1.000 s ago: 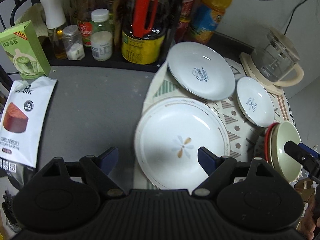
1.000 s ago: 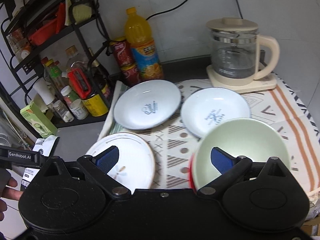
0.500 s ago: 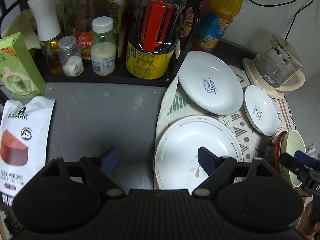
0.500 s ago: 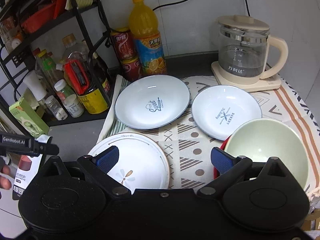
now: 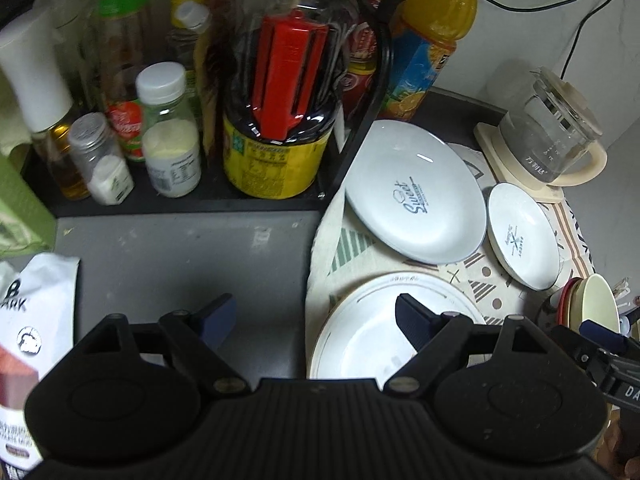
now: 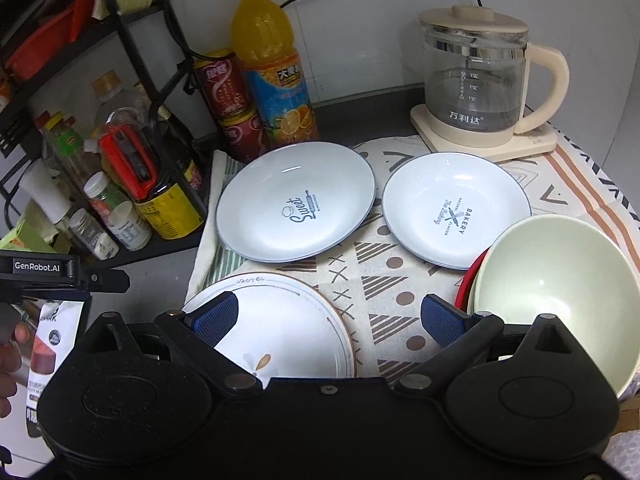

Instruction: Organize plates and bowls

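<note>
— Why are the dishes lying like this?

— I think they are spread out, waiting to be stacked. On the patterned cloth (image 6: 384, 280) over the worktop, the flower plate (image 6: 280, 320) lies at the front edge, the "Sweet" plate (image 6: 296, 204) behind it, the "Bakery" plate (image 6: 456, 208) beside that, and the green bowl (image 6: 552, 292) sits inside a red bowl (image 6: 470, 280) at the right edge.

— And the claws?

— The left claw (image 5: 314, 316) is released wide and grasps nothing; it hangs over the flower plate's left rim. The right claw (image 6: 332, 320) is also spread wide and empty, between flower plate and green bowl.
</note>
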A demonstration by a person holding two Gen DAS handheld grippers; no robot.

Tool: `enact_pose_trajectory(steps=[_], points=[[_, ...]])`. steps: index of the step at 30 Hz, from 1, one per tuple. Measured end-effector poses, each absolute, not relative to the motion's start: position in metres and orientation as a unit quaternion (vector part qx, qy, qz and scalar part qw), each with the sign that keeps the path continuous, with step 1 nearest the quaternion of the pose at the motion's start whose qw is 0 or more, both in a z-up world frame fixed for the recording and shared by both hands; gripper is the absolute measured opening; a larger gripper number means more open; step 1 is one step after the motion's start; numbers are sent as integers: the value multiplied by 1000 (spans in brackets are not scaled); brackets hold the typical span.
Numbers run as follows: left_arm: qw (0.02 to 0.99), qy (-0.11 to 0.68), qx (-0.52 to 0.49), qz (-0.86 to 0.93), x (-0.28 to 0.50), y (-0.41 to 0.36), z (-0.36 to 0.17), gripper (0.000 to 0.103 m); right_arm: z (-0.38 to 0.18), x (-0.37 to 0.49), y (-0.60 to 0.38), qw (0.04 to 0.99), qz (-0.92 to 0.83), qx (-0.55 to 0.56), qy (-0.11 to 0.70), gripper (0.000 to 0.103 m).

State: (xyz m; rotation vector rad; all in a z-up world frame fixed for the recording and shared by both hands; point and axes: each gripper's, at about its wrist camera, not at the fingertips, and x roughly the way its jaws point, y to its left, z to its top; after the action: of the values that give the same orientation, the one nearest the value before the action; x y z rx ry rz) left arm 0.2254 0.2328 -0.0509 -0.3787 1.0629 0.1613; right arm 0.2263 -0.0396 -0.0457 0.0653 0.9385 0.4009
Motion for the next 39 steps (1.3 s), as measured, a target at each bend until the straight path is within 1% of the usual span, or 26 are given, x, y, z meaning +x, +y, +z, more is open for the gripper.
enact_pose_trajectory(steps=[3,5,13,16,20,24,30,32,34,36,39], points=[[843,503,-177,67,236,232,-56,84,-51,235,-40,871,182,43,454,94],[849,497,-173,52,243,230,-60,84,-54,243,-40,872,173,46,456,87],[849,499,-168,36,271,226,-76,80,-68,271,-44,870,149,65,466,78],[848,501,-172,22,280,222,-82,75,-74,280,-44,866,147,74,472,77],[848,498,-179,13,285,213,-91,67,-83,290,-42,858,142,85,487,77],[844,494,-209,14,287,211,-102,60,-87,295,-36,859,160,88,479,78],[839,488,-239,25,292,219,-115,50,-94,309,-24,856,174,112,474,76],[835,489,-250,29,294,223,-120,46,-97,312,-15,854,184,109,475,68],[831,490,-262,30,297,226,-125,43,-104,317,-9,846,189,114,485,62],[832,484,-270,33,299,227,-128,42,-111,322,-5,842,186,120,492,61],[831,480,-281,28,304,227,-131,39,-120,327,-4,837,177,132,501,53]])
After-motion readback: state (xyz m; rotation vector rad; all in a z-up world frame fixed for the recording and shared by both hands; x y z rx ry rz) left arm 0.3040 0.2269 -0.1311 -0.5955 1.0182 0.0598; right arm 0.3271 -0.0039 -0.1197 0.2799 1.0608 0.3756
